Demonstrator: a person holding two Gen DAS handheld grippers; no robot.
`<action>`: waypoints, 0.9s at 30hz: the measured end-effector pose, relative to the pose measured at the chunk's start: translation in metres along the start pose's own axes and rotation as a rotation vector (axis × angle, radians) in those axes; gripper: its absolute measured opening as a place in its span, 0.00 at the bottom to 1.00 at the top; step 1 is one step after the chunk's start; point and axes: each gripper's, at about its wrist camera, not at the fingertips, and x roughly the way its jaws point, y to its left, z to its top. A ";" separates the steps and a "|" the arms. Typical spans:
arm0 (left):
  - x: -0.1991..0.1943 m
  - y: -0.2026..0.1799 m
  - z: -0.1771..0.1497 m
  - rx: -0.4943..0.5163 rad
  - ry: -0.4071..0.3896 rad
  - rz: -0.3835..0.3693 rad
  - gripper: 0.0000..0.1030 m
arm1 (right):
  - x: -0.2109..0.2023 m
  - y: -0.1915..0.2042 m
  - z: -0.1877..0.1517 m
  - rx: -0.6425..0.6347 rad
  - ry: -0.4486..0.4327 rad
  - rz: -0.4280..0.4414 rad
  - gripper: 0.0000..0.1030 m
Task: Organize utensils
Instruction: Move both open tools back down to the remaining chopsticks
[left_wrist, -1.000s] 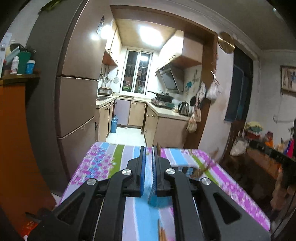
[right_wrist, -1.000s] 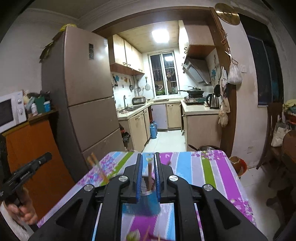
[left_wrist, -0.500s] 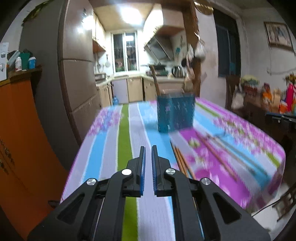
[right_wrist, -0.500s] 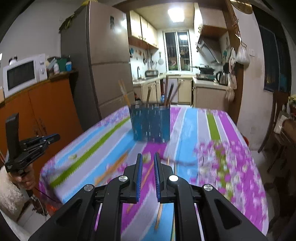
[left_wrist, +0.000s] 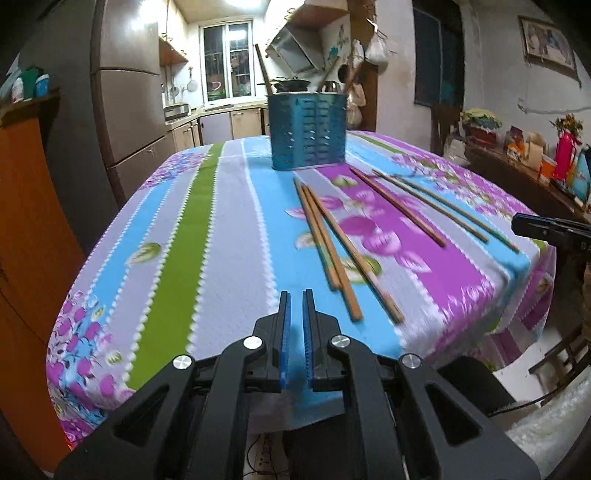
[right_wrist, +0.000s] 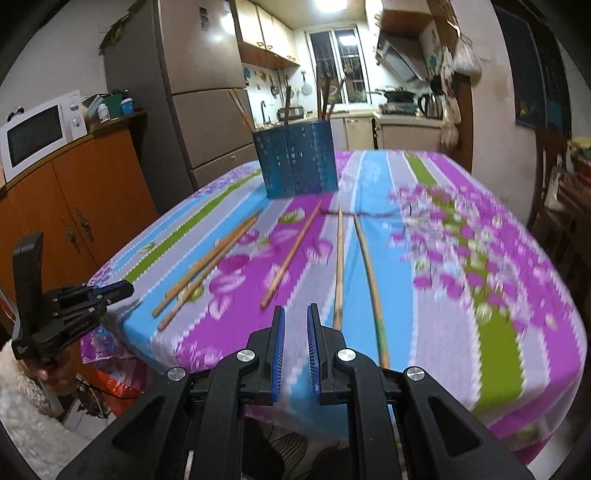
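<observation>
A blue slotted utensil holder (left_wrist: 306, 131) (right_wrist: 297, 164) stands upright at the far middle of the table, with several chopsticks (right_wrist: 325, 96) sticking out of it. Several wooden chopsticks (left_wrist: 332, 240) (right_wrist: 291, 254) lie loose on the flowered tablecloth in front of it. My left gripper (left_wrist: 296, 299) hangs over the near table edge, shut and empty, just left of the nearest chopstick ends. My right gripper (right_wrist: 296, 314) is also at the near edge, shut to a narrow slit with nothing in it; two long chopsticks (right_wrist: 339, 266) lie just right of its fingertips.
The striped tablecloth (left_wrist: 192, 236) drops off at the near edge. Left of the table are an orange cabinet (right_wrist: 92, 192) with a microwave (right_wrist: 37, 133) and a tall fridge (right_wrist: 207, 96). On the right stands a cluttered sideboard (left_wrist: 524, 173). The other gripper shows at each view's side (right_wrist: 92, 291).
Both grippers have come down and back from above the holder to the near table edge. The holder now stands farther off, and the loose chopsticks have come into view.
</observation>
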 end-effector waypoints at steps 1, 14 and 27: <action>0.001 -0.004 -0.002 0.014 0.002 -0.003 0.05 | 0.000 0.002 -0.003 -0.006 -0.001 -0.002 0.13; -0.003 -0.022 -0.017 0.046 0.010 -0.019 0.05 | 0.003 0.027 -0.008 -0.108 -0.024 -0.005 0.14; -0.011 -0.068 -0.016 0.131 -0.060 -0.019 0.06 | 0.008 0.027 -0.009 -0.132 -0.036 -0.008 0.20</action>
